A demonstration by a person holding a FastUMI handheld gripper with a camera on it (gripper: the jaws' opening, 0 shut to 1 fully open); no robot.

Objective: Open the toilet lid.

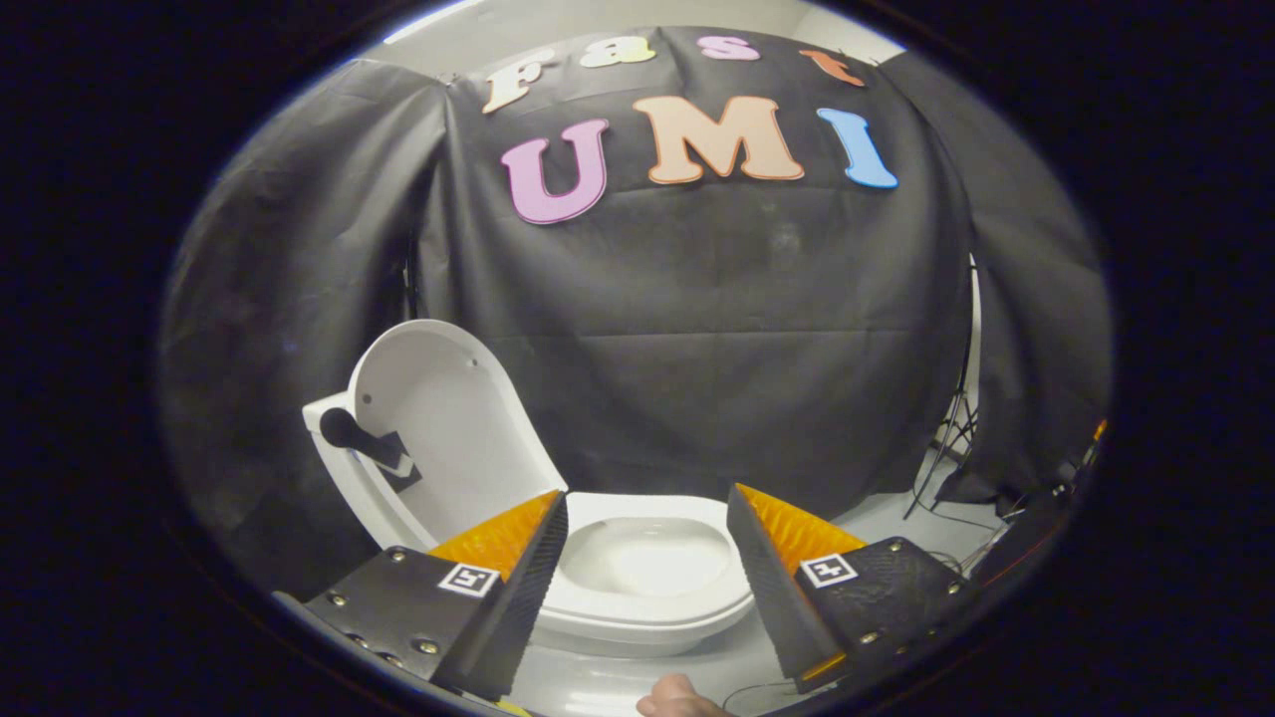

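The gripper (647, 538) hangs with its fingers spread wide and nothing between them but air; each finger carries a small square black-and-white marker tag, with no readable words on it. Just beyond the fingers sits the white toilet (647, 607), bowl open to view. Its lid (448, 428) stands raised, leaning back to the left against the black cloth wall (717, 349), with a dark handle (364, 443) fixed to it. A fingertip (677, 697) shows below the fingers. Cables (956, 448) trail along the floor to the right.

The camera rides on the gripper (647, 518), looking forward and slightly down between its spread jaws, near the toilet (647, 588) at twelve o'clock.
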